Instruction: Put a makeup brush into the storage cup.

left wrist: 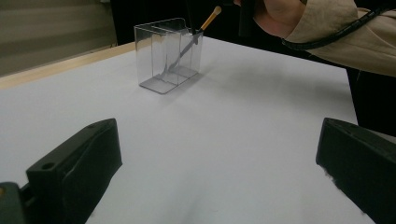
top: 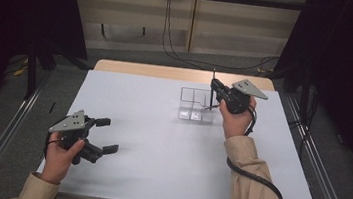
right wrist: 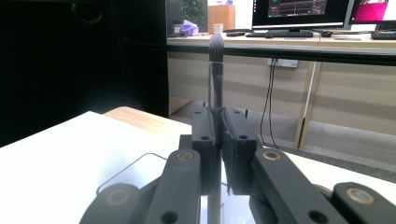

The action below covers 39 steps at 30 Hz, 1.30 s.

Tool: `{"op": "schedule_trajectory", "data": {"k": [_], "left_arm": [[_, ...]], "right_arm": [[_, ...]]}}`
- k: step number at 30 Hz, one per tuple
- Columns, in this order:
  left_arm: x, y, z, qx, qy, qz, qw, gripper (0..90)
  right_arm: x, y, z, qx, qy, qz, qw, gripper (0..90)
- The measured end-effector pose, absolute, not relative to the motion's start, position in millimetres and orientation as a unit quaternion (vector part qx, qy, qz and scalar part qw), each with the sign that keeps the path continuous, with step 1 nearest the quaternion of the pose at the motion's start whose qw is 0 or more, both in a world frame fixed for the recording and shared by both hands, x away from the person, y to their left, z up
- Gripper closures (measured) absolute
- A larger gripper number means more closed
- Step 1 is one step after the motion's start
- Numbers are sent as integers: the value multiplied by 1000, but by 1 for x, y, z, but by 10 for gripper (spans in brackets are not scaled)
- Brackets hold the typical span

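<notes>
At a white table (top: 159, 148), the right tongs (right wrist: 219, 135) pinch a makeup brush (right wrist: 215, 70) upright, bristles up, its lower end inside a clear divided organizer (top: 195, 104). A second brush (left wrist: 205, 23) already leans in a compartment. The left tongs (top: 105, 134) rest spread and empty. Releasing the brush seems the only step left.
</notes>
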<state>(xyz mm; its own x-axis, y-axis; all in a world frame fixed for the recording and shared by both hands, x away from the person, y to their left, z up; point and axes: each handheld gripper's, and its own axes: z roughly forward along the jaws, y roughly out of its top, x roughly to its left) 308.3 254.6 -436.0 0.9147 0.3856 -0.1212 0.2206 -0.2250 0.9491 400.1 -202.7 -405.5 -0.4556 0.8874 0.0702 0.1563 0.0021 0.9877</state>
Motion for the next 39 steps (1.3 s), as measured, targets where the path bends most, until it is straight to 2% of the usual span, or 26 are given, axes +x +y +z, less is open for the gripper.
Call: {"op": "schedule_trajectory", "data": {"k": [32,39], "left_arm": [[307,254,-436,781,195,71,589,0],[307,254,-436,781,195,71,589,0]], "right_arm": [[392,-202,-413,409,648,569,299,840],[392,-203,-413,412,642,577,291,549]]}}
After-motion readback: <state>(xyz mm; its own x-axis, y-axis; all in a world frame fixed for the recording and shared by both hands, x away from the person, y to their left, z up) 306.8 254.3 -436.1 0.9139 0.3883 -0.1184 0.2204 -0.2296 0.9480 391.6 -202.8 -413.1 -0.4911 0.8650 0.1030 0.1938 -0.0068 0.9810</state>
